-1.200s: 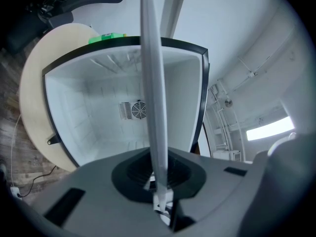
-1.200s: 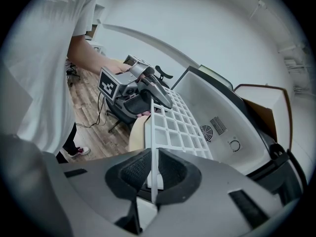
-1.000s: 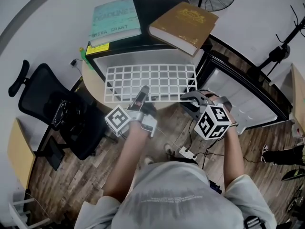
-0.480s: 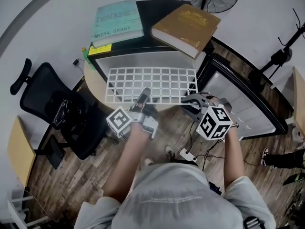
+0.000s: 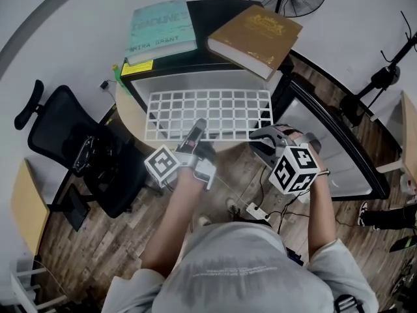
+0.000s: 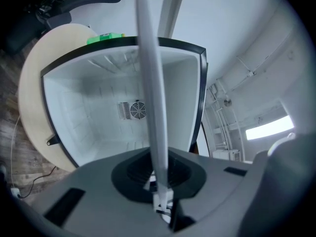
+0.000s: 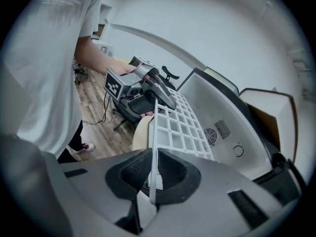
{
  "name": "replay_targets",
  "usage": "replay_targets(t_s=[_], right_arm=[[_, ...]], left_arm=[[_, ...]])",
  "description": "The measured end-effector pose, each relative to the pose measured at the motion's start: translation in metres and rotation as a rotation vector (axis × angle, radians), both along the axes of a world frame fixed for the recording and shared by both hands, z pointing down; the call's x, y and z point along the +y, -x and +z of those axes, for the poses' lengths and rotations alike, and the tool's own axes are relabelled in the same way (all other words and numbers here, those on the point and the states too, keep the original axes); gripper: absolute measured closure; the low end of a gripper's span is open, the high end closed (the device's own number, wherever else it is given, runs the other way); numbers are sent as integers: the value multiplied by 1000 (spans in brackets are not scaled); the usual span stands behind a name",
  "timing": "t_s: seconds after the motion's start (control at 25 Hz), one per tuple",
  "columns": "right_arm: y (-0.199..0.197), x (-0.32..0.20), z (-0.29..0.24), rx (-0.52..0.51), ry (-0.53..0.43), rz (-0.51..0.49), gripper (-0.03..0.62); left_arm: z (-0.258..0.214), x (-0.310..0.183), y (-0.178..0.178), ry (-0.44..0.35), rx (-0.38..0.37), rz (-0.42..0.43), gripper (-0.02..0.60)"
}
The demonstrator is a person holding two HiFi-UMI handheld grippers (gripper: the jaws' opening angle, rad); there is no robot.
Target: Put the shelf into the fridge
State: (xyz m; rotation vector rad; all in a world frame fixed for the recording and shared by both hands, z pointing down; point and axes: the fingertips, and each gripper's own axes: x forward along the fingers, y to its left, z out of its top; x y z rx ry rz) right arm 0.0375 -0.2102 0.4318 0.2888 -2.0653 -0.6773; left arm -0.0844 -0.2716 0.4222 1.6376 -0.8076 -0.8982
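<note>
The fridge (image 5: 195,78) is standing open toward the person, its door (image 5: 339,142) swung right; the shelf (image 5: 208,113) is lying level at the fridge's mouth; the left gripper (image 5: 197,128) and right gripper (image 5: 262,135) are each clamping its near edge, the right's jaws having just tightened; insertion is seemingly beginning; the next move is calling for an even, level push inward.

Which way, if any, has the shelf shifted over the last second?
No. The shelf keeps the same place across the fridge opening, with its far edge equally below the teal book on top.
</note>
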Motion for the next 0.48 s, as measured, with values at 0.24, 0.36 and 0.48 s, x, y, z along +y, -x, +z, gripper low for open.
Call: replay_targets(t_s=[0.24,0.36,0.48], right_arm=[[1,2,10,-33,40,3,545],[1,1,7,-22,25,2,545],[1,0,11,-18,57,10,545]], left_arm=[[6,2,0,29,1,-6,545],[3,1,0,20,7,-6,545],[7,1,0,27,-5,-10,545]])
